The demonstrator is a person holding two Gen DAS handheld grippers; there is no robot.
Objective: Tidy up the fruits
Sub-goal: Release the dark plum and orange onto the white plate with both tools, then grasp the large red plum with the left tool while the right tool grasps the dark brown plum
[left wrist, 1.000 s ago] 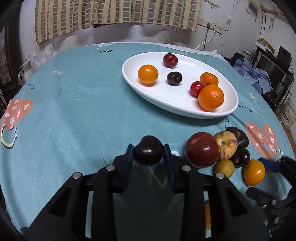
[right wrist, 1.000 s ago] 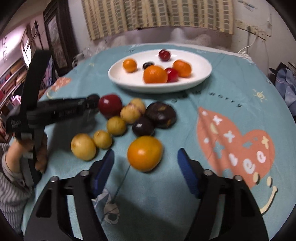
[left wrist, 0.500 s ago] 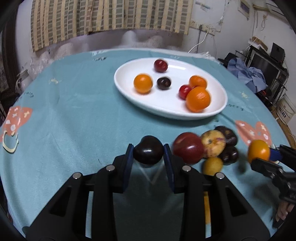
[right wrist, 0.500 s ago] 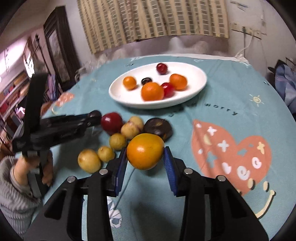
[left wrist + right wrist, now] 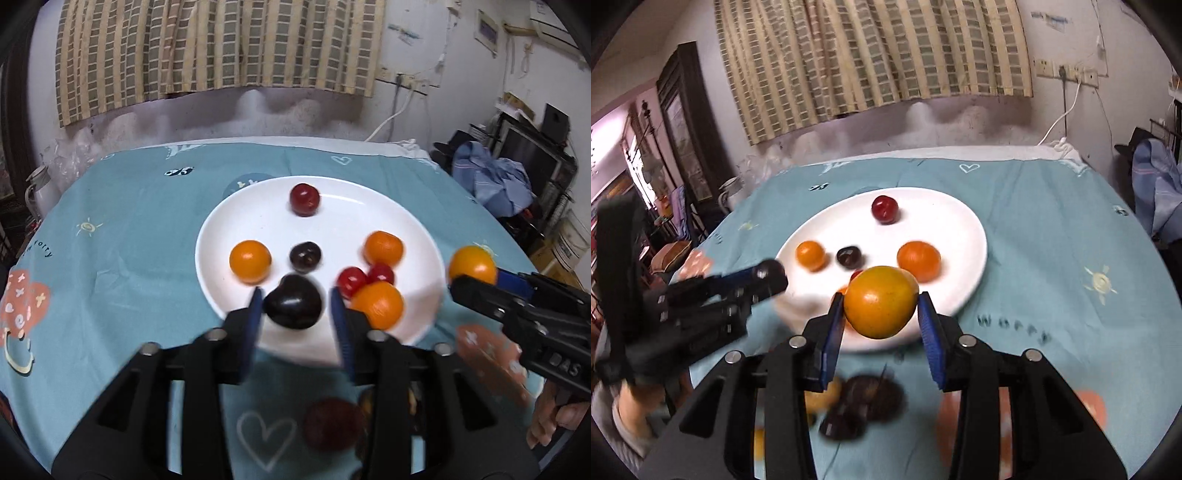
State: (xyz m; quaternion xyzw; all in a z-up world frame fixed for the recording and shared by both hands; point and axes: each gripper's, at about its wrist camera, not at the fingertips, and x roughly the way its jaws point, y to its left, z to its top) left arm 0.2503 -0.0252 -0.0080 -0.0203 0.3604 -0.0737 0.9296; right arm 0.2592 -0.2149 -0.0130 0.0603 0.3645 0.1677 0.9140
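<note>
My left gripper (image 5: 294, 308) is shut on a dark plum (image 5: 293, 307) and holds it over the near rim of the white plate (image 5: 258, 192). My right gripper (image 5: 881, 308) is shut on an orange fruit (image 5: 881, 307) above the plate's near edge (image 5: 975, 258); it also shows in the left wrist view (image 5: 472, 265). The plate holds several fruits: a red plum (image 5: 304, 199), oranges (image 5: 250, 261), a small dark plum (image 5: 305, 255) and red tomatoes (image 5: 351, 279).
Loose fruits lie blurred on the teal tablecloth below the grippers: a red plum (image 5: 332, 424) and dark plums (image 5: 875, 397). A white kettle (image 5: 37, 188) stands at the table's far left edge. Clothes and boxes (image 5: 491, 177) crowd the right side.
Both grippers have lifted and moved forward with their fruits, from beside the loose pile to over the plate's near rim. The loose fruits have dropped below the fingers.
</note>
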